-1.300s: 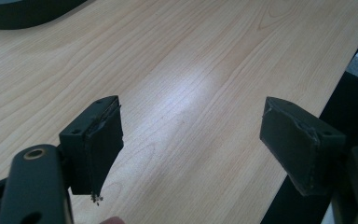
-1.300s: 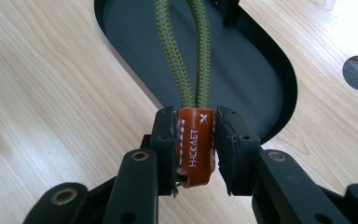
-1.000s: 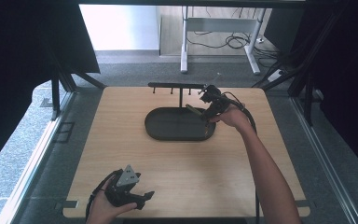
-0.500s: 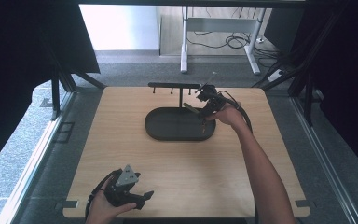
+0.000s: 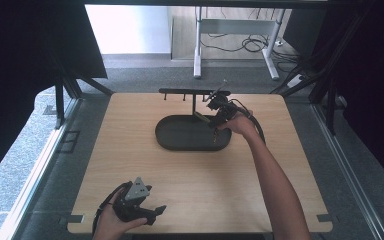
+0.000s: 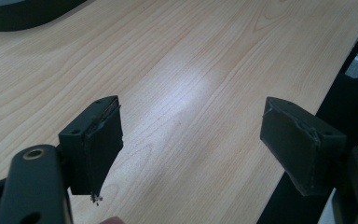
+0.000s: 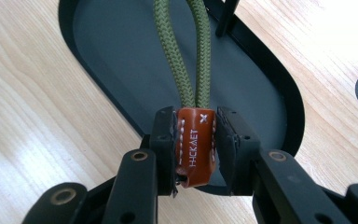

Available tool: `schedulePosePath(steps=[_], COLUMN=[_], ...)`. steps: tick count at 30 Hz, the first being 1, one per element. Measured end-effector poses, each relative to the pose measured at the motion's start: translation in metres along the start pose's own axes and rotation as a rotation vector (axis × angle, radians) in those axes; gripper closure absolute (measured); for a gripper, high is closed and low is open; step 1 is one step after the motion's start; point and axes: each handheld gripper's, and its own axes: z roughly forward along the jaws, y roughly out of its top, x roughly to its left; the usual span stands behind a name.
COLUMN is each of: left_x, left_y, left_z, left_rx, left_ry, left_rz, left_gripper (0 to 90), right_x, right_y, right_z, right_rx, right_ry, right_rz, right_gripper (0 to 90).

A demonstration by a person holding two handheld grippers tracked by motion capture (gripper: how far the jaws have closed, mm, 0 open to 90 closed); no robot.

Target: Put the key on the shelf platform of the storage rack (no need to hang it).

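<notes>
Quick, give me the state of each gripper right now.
Left gripper: open, jaws wide apart, holding nothing.
Right gripper: shut on the brown leather tab of a green cord loop.

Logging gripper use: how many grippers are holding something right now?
1. The right gripper clamps an orange leather tab over the black tray; the left gripper is open, near the table's front edge.

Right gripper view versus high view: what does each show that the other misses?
The right gripper view alone makes plain the brown leather tab with white stitching and lettering, clamped between the jaws, with its olive-green braided cord loop running up over the tray. The high view alone gives the left gripper at the table's near edge and the black T-shaped stand. Both show the right gripper, the black oval tray and the light wooden table.
</notes>
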Motion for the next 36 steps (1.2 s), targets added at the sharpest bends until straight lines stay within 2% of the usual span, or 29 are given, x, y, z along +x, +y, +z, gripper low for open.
schedulePosePath(steps=[10,14,27,32,36], left_x=[0.000,0.000,-0.001,-0.001,0.000], left_y=[0.000,0.000,0.000,0.000,0.000], left_z=[0.001,0.002,0.002,0.004,0.003], left_rx=[0.003,0.004,0.007,0.010,0.009], left_ry=[-0.002,-0.002,-0.005,-0.007,-0.006], left_rz=[0.002,0.000,0.007,0.008,0.007], left_gripper=[21.5,21.5,21.5,21.5,21.5], right_x=[-0.002,-0.001,0.002,0.001,0.002], right_y=[-0.004,-0.006,-0.014,-0.017,-0.017], right_z=[0.020,0.029,0.043,0.047,0.048], right_rx=[-0.008,0.005,0.011,0.019,0.023], right_ry=[-0.002,-0.002,-0.023,-0.027,-0.025], right_rz=[0.020,0.011,0.006,-0.017,-0.002], right_gripper=[69.2,69.0,68.4,68.1,67.6])
